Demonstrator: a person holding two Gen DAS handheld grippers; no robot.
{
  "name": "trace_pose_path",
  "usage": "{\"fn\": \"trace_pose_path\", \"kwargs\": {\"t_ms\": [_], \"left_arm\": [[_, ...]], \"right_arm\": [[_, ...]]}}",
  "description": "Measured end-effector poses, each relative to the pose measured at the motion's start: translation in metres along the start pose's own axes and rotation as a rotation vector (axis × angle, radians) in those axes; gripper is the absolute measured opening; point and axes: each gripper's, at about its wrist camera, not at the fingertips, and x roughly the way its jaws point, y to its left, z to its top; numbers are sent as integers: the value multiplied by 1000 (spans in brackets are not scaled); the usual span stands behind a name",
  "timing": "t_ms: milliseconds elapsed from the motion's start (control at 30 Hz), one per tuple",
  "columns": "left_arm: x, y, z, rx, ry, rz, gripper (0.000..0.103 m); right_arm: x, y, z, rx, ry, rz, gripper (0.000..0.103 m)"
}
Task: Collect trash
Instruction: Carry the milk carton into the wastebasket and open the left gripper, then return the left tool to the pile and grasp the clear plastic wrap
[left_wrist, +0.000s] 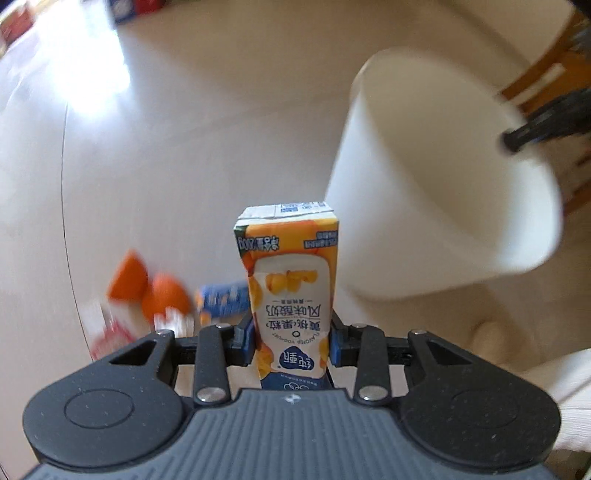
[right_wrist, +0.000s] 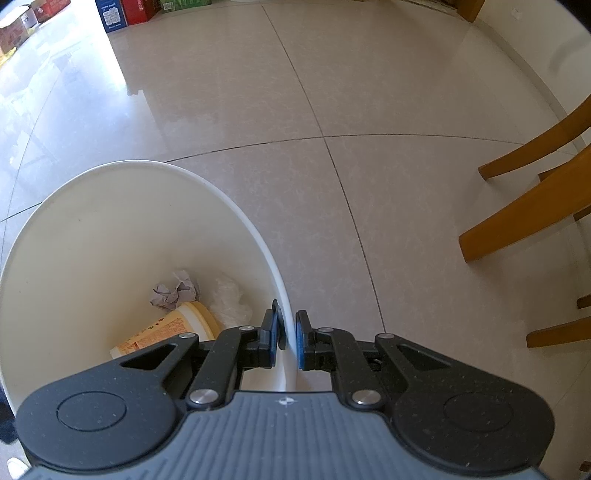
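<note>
My left gripper (left_wrist: 291, 341) is shut on an orange and white yogurt carton (left_wrist: 291, 280), which hangs upside down above the floor. To its right stands the white trash bin (left_wrist: 436, 192), blurred. The other gripper (left_wrist: 517, 138) shows as a dark shape at the bin's far rim. In the right wrist view my right gripper (right_wrist: 287, 341) is shut on the rim of the white bin (right_wrist: 110, 229), one finger inside and one outside. Inside the bin lie a yellow cup (right_wrist: 166, 330), crumpled grey paper (right_wrist: 173, 291) and a clear plastic wrapper (right_wrist: 229, 299).
Orange peel pieces (left_wrist: 147, 288), a blue packet (left_wrist: 225, 299) and a red and white wrapper (left_wrist: 107, 328) lie blurred on the tiled floor at lower left. Wooden chair legs (right_wrist: 528, 210) stand to the right. Coloured boxes (right_wrist: 125, 13) line the far wall.
</note>
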Motion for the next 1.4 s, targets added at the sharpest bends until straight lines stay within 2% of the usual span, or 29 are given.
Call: {"fn": "trace_pose_path", "kwargs": {"t_ms": [133, 267, 400, 500, 533, 567, 600, 667, 767, 1000, 1233, 1400], "left_arm": [[-49, -27, 43, 101, -49, -27, 35], [-72, -58, 72, 150, -84, -87, 35], [-69, -83, 92, 165, -96, -151, 35], [-56, -95, 99, 159, -70, -216, 35], [-50, -99, 99, 160, -53, -242, 39], [-47, -101, 99, 157, -47, -251, 55], [-44, -103, 98, 157, -53, -249, 71], [-43, -104, 96, 171, -93, -217, 77], [-41, -97, 92, 172, -105, -174, 79], [-41, -67, 87, 99, -124, -106, 85], [-39, -26, 69, 44, -101, -32, 85], [-29, 2, 46, -7, -115, 32, 87]], "right_arm": [[0, 0, 0, 2, 0, 1, 12], [0, 0, 0, -2, -2, 0, 12], [-1, 4, -1, -15, -9, -10, 13], [-1, 5, -2, -16, -10, -12, 13], [-2, 5, -2, -18, -11, -12, 13], [-1, 6, -3, -19, -11, -12, 13], [-1, 6, -3, -19, -11, -13, 13], [-1, 5, -3, -17, -10, -13, 13], [-1, 6, -3, -18, -10, -13, 13], [-1, 11, -3, -22, -11, -28, 13], [-2, 14, -3, -23, -12, -35, 13], [-2, 15, -2, -22, -12, -38, 13]]}}
